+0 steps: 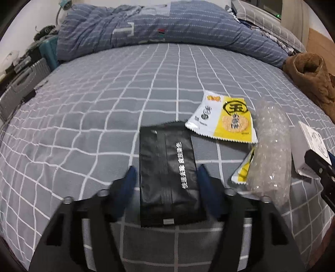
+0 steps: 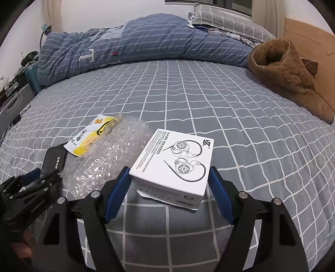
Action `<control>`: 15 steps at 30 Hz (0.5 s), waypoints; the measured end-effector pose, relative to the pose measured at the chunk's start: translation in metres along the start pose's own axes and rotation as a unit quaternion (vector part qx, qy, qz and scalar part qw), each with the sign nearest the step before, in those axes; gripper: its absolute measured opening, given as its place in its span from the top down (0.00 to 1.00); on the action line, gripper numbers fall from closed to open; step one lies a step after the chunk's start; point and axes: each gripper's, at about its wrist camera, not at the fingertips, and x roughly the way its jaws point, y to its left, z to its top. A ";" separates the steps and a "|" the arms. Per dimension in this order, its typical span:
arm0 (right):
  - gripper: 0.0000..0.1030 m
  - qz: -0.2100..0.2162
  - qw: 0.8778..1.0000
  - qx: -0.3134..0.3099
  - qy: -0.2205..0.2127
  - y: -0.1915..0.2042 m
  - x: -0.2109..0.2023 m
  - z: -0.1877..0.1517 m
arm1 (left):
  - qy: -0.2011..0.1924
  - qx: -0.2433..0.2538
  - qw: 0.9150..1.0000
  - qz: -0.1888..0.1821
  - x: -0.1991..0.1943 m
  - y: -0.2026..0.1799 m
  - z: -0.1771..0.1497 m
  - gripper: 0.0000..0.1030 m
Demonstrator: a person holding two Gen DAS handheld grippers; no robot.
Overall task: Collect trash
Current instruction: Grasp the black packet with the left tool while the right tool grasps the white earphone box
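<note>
A black packet (image 1: 167, 173) with white lettering lies flat on the grey checked bed, between the open fingers of my left gripper (image 1: 166, 177); touching cannot be told. A yellow-and-white snack wrapper (image 1: 224, 118) and a roll of bubble wrap (image 1: 270, 150) lie to its right. In the right wrist view a white earphone box (image 2: 173, 167) sits between the open fingers of my right gripper (image 2: 169, 177). The bubble wrap (image 2: 104, 159), the wrapper (image 2: 92, 136) and the black packet (image 2: 53, 161) lie to its left, with the left gripper (image 2: 31, 184) over the packet.
A rolled blue striped quilt (image 2: 146, 41) lies across the far side of the bed. A brown fleece garment (image 2: 289, 75) sits at the right edge. Grey pillows (image 2: 226, 18) are behind it. A suitcase and clutter (image 1: 23, 87) stand off the left edge.
</note>
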 end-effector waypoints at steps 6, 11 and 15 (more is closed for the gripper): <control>0.30 0.004 1.000 -0.002 0.001 0.001 -0.001 -0.001 | 0.012 -0.009 1.000 -0.002 0.012 0.001 0.002 0.22; 0.30 0.007 1.000 -0.003 0.002 0.002 0.000 -0.001 | 0.014 -0.006 1.000 0.006 0.018 -0.002 0.001 0.44; 0.30 0.009 1.000 -0.003 0.002 0.001 0.000 -0.002 | 0.017 -0.005 1.000 0.007 0.019 -0.002 0.002 0.58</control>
